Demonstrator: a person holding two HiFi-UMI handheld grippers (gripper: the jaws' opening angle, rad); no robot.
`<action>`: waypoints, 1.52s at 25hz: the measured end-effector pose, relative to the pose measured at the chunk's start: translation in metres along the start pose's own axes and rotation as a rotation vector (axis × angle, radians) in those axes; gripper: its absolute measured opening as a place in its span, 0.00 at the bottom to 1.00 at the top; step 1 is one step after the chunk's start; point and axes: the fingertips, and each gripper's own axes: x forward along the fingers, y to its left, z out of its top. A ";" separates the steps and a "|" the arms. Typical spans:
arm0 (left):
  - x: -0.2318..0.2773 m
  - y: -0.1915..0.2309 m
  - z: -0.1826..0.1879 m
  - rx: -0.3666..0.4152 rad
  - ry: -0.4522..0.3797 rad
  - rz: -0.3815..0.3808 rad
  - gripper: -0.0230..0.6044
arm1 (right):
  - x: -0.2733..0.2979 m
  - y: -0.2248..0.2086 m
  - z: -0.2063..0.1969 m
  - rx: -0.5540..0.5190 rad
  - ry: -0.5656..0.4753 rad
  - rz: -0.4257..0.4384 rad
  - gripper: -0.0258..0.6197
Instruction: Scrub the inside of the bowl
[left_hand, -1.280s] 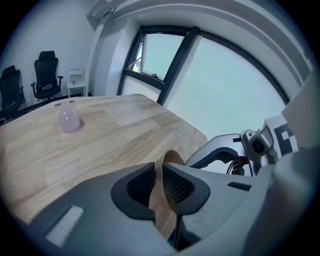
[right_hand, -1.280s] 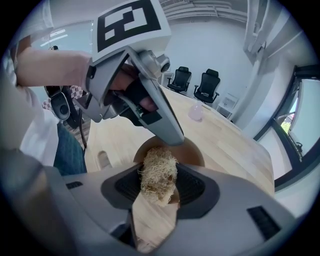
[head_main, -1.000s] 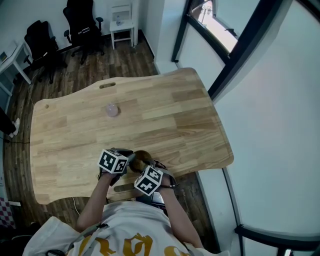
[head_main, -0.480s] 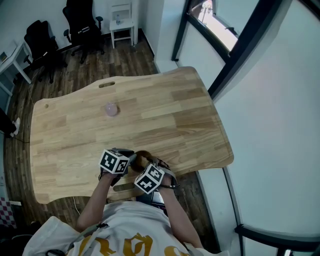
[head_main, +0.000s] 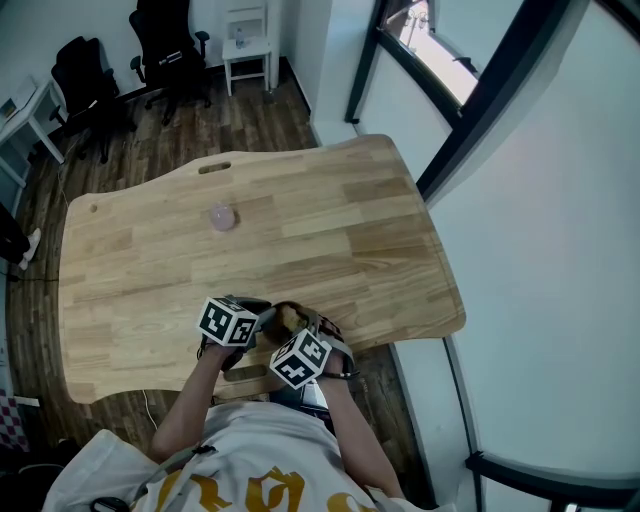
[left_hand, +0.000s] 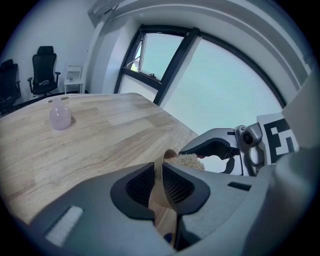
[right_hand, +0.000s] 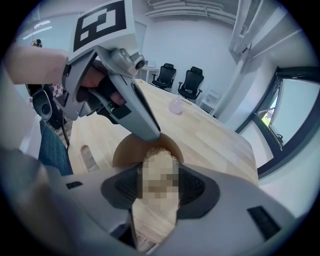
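Lower centre of the head view, at the table's (head_main: 300, 230) near edge: the bowl (right_hand: 125, 150) sits between your two grippers.
- Your left gripper (left_hand: 161, 182) is clamped on the bowl's rim, one jaw inside and one outside. This likely stops it sliding under the scrub.
- Your right gripper (right_hand: 159, 186) pinches a tan scrub pad (left_hand: 184, 161). Its tip is pushed inside the bowl, which looks set for working the inner wall.
- A pink vase (head_main: 222, 218) stands well apart, upper left.
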 end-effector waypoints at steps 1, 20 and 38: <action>0.000 -0.001 0.000 -0.002 -0.001 -0.001 0.10 | 0.000 0.001 0.000 -0.004 -0.003 0.004 0.33; -0.010 -0.004 0.003 0.009 -0.048 0.023 0.10 | -0.012 0.022 0.009 0.008 -0.050 0.085 0.33; -0.009 0.004 0.005 -0.028 -0.073 0.009 0.10 | -0.004 0.016 -0.004 0.013 0.037 0.107 0.33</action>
